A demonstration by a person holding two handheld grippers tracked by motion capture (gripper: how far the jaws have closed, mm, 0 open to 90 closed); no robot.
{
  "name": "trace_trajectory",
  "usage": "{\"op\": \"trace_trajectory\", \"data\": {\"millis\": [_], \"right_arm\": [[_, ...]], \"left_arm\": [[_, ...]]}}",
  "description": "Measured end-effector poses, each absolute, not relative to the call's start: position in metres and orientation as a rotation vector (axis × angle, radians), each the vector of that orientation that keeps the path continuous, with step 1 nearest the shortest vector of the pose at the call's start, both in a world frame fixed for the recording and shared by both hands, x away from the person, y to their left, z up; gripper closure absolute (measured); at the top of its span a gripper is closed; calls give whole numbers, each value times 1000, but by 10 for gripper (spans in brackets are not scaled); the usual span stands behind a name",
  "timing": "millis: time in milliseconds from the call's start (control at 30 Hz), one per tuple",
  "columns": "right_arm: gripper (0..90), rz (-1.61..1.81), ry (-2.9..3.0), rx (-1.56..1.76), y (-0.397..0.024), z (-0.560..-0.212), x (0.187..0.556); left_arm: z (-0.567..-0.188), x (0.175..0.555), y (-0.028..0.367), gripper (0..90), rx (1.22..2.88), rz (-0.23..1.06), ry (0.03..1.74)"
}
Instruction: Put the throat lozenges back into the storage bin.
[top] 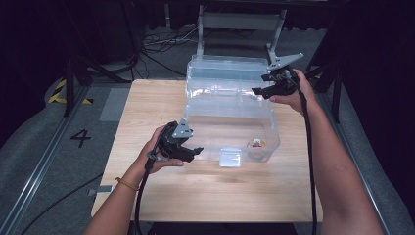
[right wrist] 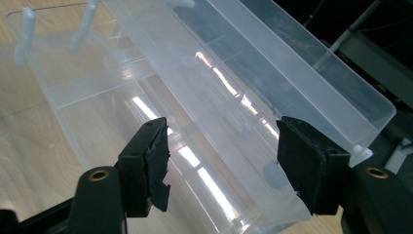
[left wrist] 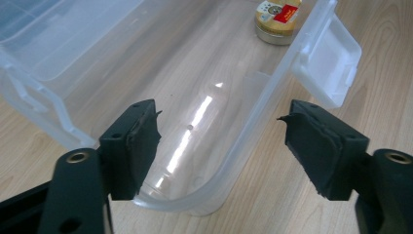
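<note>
A clear plastic box point(top: 230, 132) stands open on the wooden table point(top: 147, 196), its long axis running across the table from left to right, its lid point(top: 227, 73) tipped up along the far side. The left gripper point(top: 188, 149) hangs at the box's near left corner, jaws apart and empty, the rounded corner of the rim sitting between them but untouched in the left gripper view point(left wrist: 221, 146). The right gripper point(top: 264, 88) hovers at the far right end of the box, beside the raised lid's edge point(right wrist: 292, 97); its jaws also stand apart, gripping nothing. A small jar point(left wrist: 277, 19) rests inside the box near its right front corner, just behind the front latch point(left wrist: 328, 61). The lid lies closest to the right gripper, so closing it likely falls to that hand, with the left one steadying the box.
</note>
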State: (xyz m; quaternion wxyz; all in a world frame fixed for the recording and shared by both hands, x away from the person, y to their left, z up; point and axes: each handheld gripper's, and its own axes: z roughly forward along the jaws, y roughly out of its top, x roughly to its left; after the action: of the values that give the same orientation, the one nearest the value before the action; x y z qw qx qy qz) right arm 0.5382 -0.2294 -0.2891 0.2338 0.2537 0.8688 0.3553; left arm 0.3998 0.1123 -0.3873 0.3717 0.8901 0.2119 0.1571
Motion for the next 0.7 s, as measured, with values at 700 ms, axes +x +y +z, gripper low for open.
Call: {"op": "trace_trajectory", "data": {"millis": [700], "right_arm": [[575,814,2495,637,-208,-306,557]], "left_arm": [[-409,414,87,447,2384,360,531]]}}
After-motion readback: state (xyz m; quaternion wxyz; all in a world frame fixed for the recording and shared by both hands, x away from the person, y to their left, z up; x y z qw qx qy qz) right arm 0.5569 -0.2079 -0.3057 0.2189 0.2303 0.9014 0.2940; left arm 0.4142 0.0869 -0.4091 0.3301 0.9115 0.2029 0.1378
